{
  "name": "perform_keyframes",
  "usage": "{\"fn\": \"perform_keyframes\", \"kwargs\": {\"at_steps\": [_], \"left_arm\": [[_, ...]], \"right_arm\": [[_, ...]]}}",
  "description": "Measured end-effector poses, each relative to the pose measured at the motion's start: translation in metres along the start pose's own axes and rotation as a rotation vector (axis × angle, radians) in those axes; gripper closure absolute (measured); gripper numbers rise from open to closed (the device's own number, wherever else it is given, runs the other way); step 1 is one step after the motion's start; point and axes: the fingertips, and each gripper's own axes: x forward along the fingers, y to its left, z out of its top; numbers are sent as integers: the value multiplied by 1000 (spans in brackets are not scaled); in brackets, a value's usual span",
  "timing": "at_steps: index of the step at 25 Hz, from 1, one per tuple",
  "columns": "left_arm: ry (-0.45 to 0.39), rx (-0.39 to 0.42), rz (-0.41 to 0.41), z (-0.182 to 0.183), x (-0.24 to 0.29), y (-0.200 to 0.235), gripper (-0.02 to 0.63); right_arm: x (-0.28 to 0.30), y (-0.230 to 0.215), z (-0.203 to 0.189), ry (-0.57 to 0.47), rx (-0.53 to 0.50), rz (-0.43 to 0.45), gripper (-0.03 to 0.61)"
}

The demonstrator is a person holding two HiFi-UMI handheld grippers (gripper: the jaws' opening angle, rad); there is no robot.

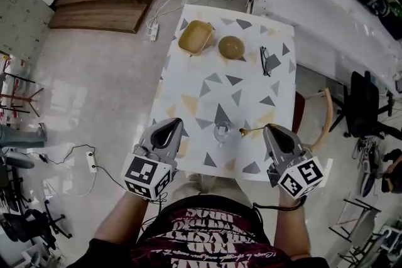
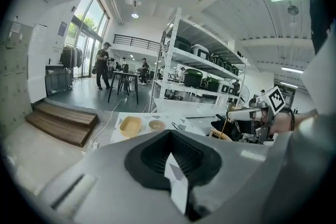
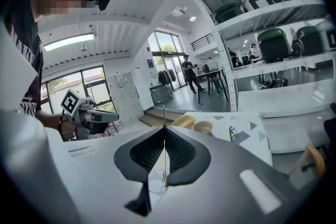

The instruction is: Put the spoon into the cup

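R gripper (image 3: 164, 129) is clenched on a gold spoon (image 1: 252, 130), w/ the thin handle pinched btwn the jaw tips. It sits over the desk's (image 1: 195, 81) near edge, twd the near-right corner. In head view the spoon's bowl end points left and shows just to the right of the clear glass cup (image 1: 222, 132), not inside it. How high it hangs can't be told. The cup stands upright approx mid near edge. L gripper (image 1: 178, 123) is by the near-left corner, jaws closed together w/ nothing btwn them, apart from the cup. Along the far edge, left to right: a yellow rectangular dish (image 1: 195, 36), a round tan bowl (image 1: 231, 47) just beside it, and eyeglasses (image 1: 270, 61) nearer the far-right corner.
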Motion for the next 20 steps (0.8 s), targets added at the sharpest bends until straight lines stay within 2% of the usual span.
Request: {"fn": "perform_keyframes", "kwargs": {"at_steps": [20], "left_arm": [[163,-79,58,-94,30,21,614]], "right_arm": [[73,-19,-88,161,76,106,543]]}}
